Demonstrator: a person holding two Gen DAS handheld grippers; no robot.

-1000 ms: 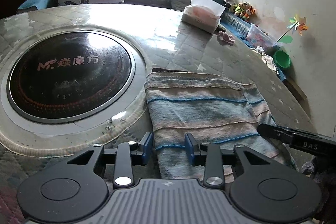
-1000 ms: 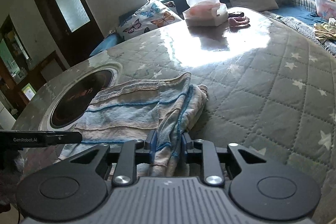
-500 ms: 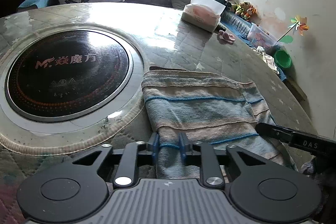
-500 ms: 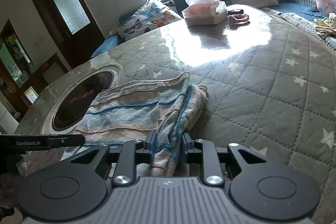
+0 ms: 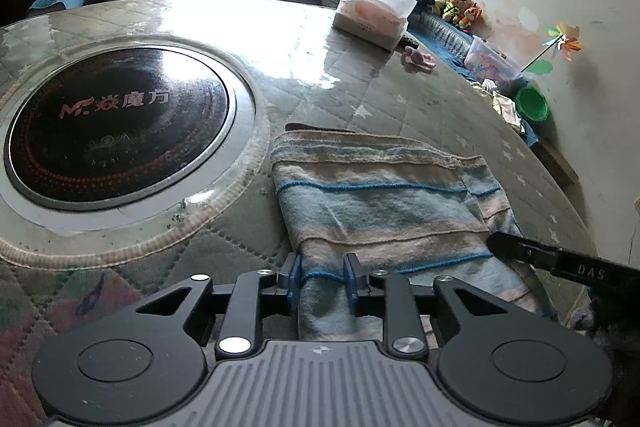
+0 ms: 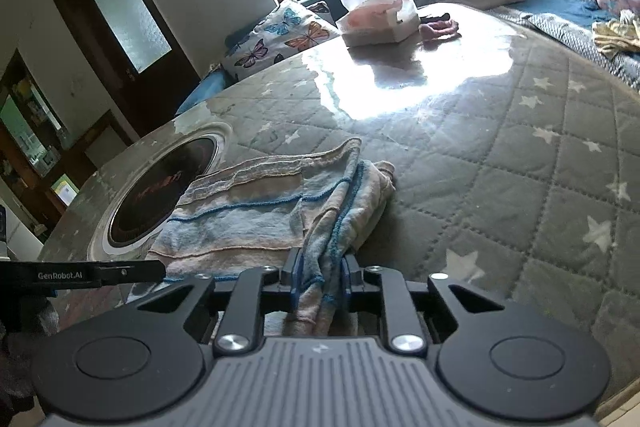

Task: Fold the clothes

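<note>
A striped blue, pink and beige garment (image 5: pixel 380 195) lies folded on the quilted round table (image 5: pixel 328 67). My left gripper (image 5: pixel 322 277) is shut on its near left edge. My right gripper (image 6: pixel 319 273) is shut on the bunched near right edge of the same garment (image 6: pixel 256 211). The right gripper's finger also shows at the right of the left wrist view (image 5: pixel 560 259). The left gripper's finger shows at the left of the right wrist view (image 6: pixel 92 273).
A round black induction plate (image 5: pixel 116 123) is set into the table left of the garment. A tissue box (image 5: pixel 372 19) and a small pink cloth (image 5: pixel 420 57) sit at the far side. Cushions and a bench lie beyond the table. A wall stands on the right.
My left gripper was open around the garment's edge a second ago and has closed on it. My right gripper has stayed shut on the bunched edge.
</note>
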